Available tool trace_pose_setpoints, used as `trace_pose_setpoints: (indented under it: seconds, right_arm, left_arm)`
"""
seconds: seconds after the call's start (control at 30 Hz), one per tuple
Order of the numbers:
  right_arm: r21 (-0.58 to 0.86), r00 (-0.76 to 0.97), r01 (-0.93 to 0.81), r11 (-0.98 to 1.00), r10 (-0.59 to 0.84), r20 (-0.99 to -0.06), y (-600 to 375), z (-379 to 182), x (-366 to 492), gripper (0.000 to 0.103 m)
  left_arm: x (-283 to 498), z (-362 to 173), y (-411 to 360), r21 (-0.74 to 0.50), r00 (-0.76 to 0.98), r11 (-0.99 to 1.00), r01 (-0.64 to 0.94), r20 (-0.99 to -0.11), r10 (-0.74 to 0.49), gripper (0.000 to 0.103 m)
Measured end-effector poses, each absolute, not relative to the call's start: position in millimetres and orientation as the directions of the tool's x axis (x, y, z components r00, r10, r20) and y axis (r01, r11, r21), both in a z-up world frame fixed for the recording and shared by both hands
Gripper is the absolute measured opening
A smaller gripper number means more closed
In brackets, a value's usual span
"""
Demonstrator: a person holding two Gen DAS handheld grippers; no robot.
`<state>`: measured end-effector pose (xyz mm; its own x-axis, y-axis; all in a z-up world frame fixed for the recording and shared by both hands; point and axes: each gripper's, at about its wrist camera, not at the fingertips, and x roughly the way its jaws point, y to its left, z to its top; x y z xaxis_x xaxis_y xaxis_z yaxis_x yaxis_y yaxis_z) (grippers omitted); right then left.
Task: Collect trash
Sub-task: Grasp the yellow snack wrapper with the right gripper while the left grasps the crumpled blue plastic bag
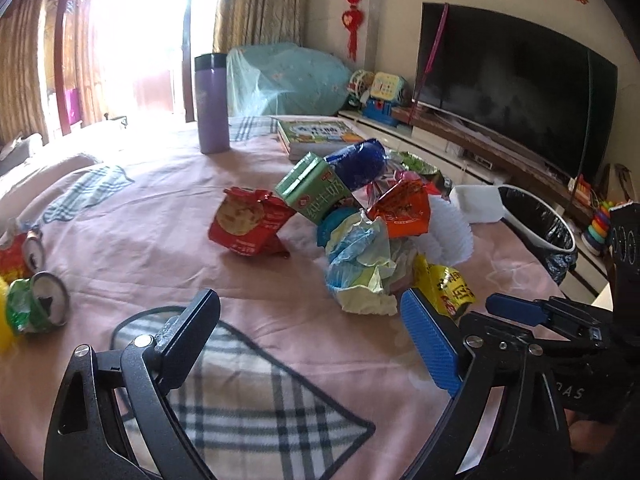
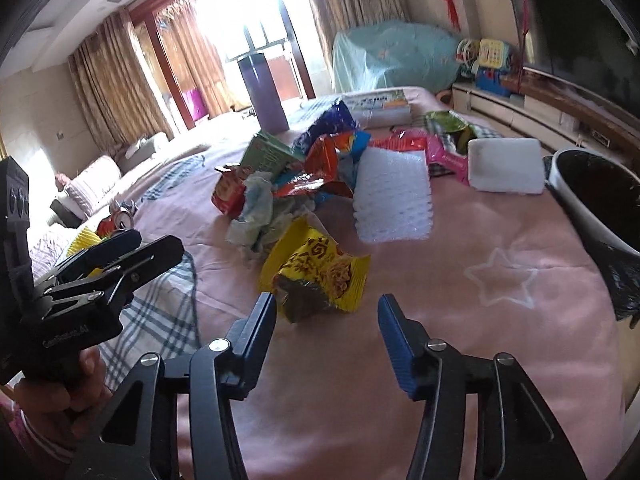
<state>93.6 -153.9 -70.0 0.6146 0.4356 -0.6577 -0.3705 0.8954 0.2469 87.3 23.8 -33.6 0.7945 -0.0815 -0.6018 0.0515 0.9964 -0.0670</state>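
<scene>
Hovering both grippers over the pink bedspread (image 2: 500, 240), nothing gripped yet. My left gripper (image 1: 308, 328) has its fingers spread wide, only bare cloth and a plaid patch (image 1: 248, 392) between them; the crumpled pale green-and-blue bag (image 1: 362, 268) sits just past its blue pad, not touching. My right gripper (image 2: 326, 320) has its fingers part open, released, with the yellow snack wrapper (image 2: 320, 272) just ahead of the tips, near the gap but no pad pressing it that I can see.

Trash pile sits mid-bed: red cookie packet (image 1: 248, 222), green milk carton (image 1: 314, 190) with white Chinese characters I read as "纯牛奶", orange wrapper (image 1: 404, 210), blue wrapper (image 1: 360, 164), white foam sheet (image 2: 392, 200), white foam block (image 2: 506, 166). Yellow wrapper carries large dark Chinese print, too skewed to read. Crushed cans (image 1: 38, 300) lie apart at the bed's left edge.

Bin (image 1: 540, 220) with black liner stands at the right edge of the bed. Right-wrist view shows pale lettering on the left gripper's body, too blurred to read. Purple flask (image 1: 212, 104) and a book (image 1: 316, 132) sit at the far end.
</scene>
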Motion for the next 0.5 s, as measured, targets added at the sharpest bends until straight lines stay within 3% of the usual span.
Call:
trace_pose_setpoints:
  seconds: [0.07, 0.17, 0.23, 0.3, 0.37, 0.43, 0.5]
  right_arm:
    - [0.233, 0.604, -0.381, 0.895, 0.432, -0.670, -150.9, -74.3, 102.6, 0.047]
    - [0.252, 0.583, -0.382, 0.889, 0.443, -0.681, -151.0, -79.4, 110.9, 0.032]
    - [0.265, 0.576, -0.377, 0.888, 0.449, -0.684, -154.1, -82.4, 114.8, 0.010]
    - [0.271, 0.578, -0.370, 0.889, 0.448, -0.682, -160.1, -82.5, 117.8, 0.005]
    - [0.283, 0.586, -0.364, 0.887, 0.454, -0.671, -167.8, -79.4, 116.3, 0.002]
    - [0.292, 0.600, -0.353, 0.889, 0.454, -0.659, -178.2, -75.0, 112.1, 0.001]
    - [0.300, 0.611, -0.341, 0.891, 0.453, -0.649, -187.4, -70.9, 108.6, 0.000]
  left_arm:
    - [97.2, -37.0, 21.5, -0.076, 0.781, 0.995, 0.064, -0.617, -0.097, 0.094]
    - [110.0, -41.9, 15.3, -0.075, 0.764, 0.994, 0.085, -0.635, -0.114, 0.094]
    - [118.3, -45.0, 8.8, -0.061, 0.756, 0.993, 0.099, -0.644, -0.115, 0.093]
    - [124.9, -47.7, 4.1, -0.054, 0.747, 0.992, 0.115, -0.654, -0.123, 0.080]
    - [132.6, -51.9, -2.1, -0.060, 0.725, 0.988, 0.143, -0.673, -0.146, 0.049]
    - [137.1, -57.1, -6.6, -0.076, 0.703, 0.983, 0.166, -0.690, -0.173, 0.025]
    - [133.9, -57.5, -10.3, -0.078, 0.707, 0.983, 0.165, -0.685, -0.173, 0.022]
